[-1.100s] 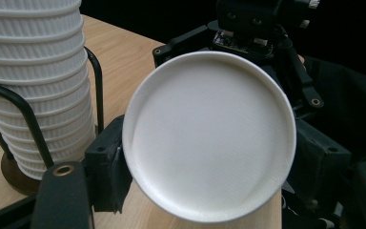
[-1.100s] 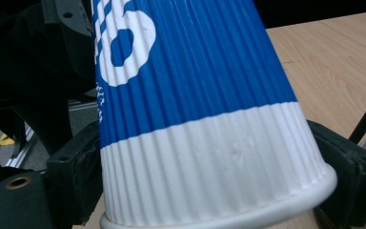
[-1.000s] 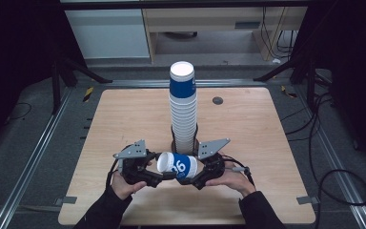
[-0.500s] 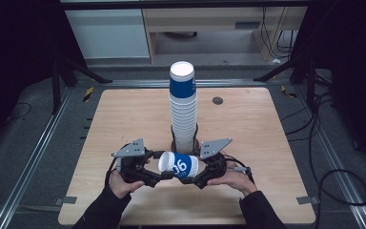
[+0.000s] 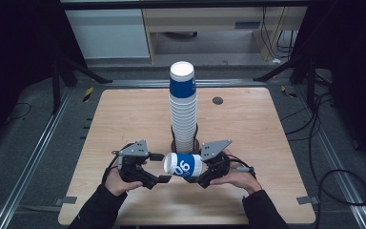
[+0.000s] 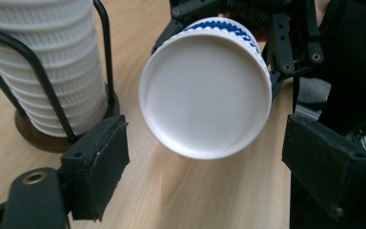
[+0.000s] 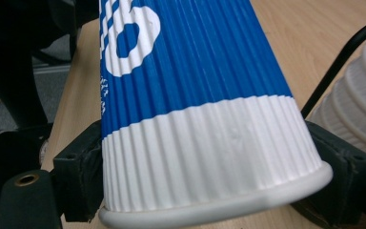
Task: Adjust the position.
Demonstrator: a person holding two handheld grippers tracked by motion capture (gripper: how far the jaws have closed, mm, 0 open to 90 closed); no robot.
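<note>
Cup (image 5: 183, 165) and grippers sit at the near edge of the wooden table (image 5: 124, 119), just in front of the tall stack of cups (image 5: 183, 105). From the high view, the blue-and-white ribbed paper cup lies on its side in the air, its closed base turned toward the left gripper (image 5: 158, 168) and its rim end inside the right gripper (image 5: 196, 172). That view gives the layout but little of the grip itself.

The right gripper view shows it closely: the cup's white lower band and rolled rim (image 7: 219, 210) fill the space between the two black jaws, one pad pressed against each side, so the right gripper is clamped on the cup. White lettering on the blue wall runs away from the camera, and the edge of the stack with a black wire of its holder (image 7: 343, 57) shows at the right.

The left gripper view shows what the others hide: the cup's flat white base (image 6: 205, 90) faces the camera squarely, and the left gripper's pads (image 6: 100, 162) stand wide apart, short of the cup and touching nothing. Beside them, the stack stands in a black wire holder on a round dark wooden foot (image 6: 43, 136).
</note>
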